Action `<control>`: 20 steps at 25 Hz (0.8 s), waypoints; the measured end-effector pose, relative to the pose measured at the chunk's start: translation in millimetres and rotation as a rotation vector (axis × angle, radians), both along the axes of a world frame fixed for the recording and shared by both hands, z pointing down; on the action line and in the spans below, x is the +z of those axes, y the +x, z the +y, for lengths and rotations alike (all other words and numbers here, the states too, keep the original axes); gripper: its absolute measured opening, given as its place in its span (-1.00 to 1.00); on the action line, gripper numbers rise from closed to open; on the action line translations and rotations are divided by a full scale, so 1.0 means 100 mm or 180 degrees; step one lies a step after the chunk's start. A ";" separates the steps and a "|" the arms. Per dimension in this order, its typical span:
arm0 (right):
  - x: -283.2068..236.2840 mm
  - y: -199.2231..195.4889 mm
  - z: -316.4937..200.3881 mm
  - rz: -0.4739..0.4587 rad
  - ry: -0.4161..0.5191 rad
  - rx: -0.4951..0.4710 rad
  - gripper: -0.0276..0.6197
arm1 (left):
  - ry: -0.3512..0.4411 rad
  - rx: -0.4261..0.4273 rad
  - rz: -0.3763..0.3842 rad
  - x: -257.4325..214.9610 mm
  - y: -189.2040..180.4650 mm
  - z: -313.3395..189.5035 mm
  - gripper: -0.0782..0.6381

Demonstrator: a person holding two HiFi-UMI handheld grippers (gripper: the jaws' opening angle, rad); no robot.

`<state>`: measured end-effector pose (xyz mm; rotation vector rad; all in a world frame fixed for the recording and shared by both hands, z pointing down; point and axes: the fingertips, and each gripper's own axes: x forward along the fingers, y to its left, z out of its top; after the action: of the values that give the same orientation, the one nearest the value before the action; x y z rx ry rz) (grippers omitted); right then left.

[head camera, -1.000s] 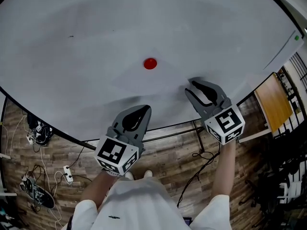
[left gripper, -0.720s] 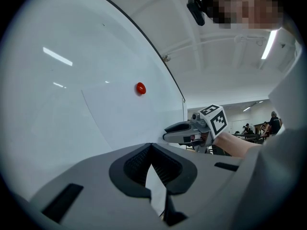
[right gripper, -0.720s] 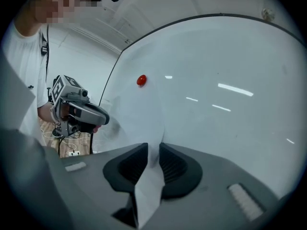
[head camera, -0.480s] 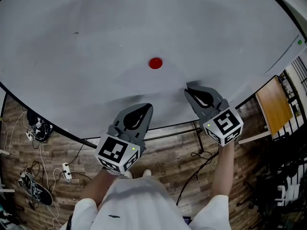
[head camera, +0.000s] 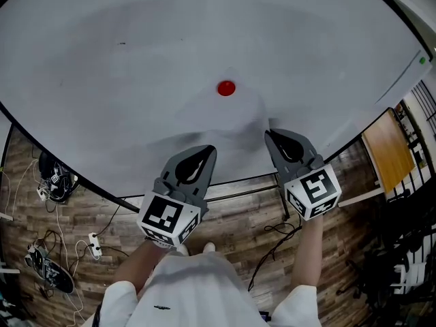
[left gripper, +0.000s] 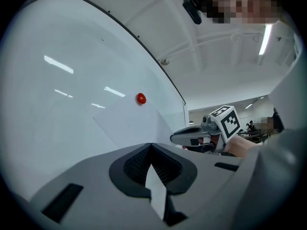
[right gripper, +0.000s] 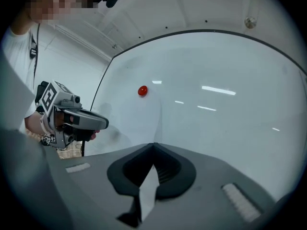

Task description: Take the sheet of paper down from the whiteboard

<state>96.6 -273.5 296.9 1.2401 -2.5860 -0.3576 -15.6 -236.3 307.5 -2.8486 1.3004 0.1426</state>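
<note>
Our left gripper (head camera: pixel 206 152) pinches the sheet of paper (head camera: pixel 228 120); the right gripper (head camera: pixel 270 134) has its jaws closing on it. 1 magnet (head camera: pixel 226 88) still pins it up.

place: an open office or lab workspace, by the look of it.
wall: a big whiteboard (head camera: pixel 136 53) fills most of the view.
floor: wood-look floor (head camera: pixel 231 220), with loose cables (head camera: pixel 51 240) and a power strip (head camera: pixel 96 247) lying on it.
furniture: a wooden table (head camera: pixel 388 148) off to the side.
overhead: a long ceiling light (left gripper: pixel 265 38) on a white ceiling.
background: far off, small figures of people (left gripper: pixel 250 126) at desks.
</note>
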 end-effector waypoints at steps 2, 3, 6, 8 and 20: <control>-0.01 0.01 0.05 -0.0109 0.0033 0.0119 -0.89 | 0.0030 -0.0047 0.0008 -0.03 -0.04 0.01 -0.76; -0.01 0.01 0.07 -0.0158 0.0046 0.0178 -0.89 | 0.0045 -0.0071 0.0009 -0.04 -0.06 0.02 -0.76; -0.09 0.00 0.13 -0.0311 0.0110 0.0317 -0.89 | 0.0102 -0.0125 0.0007 -0.10 -0.10 0.03 -0.76; -0.12 -0.01 0.15 -0.0447 0.0108 0.0391 -0.89 | 0.0184 -0.0161 -0.0035 -0.16 -0.12 0.03 -0.76; -0.12 -0.07 0.14 -0.0649 0.0016 0.0515 -0.89 | 0.0842 -0.0421 -0.0610 -0.70 -0.04 0.00 -0.54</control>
<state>89.4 -259.8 285.1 1.5490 -2.6251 -0.2158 -19.1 -236.8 237.1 -2.4817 1.3157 0.0354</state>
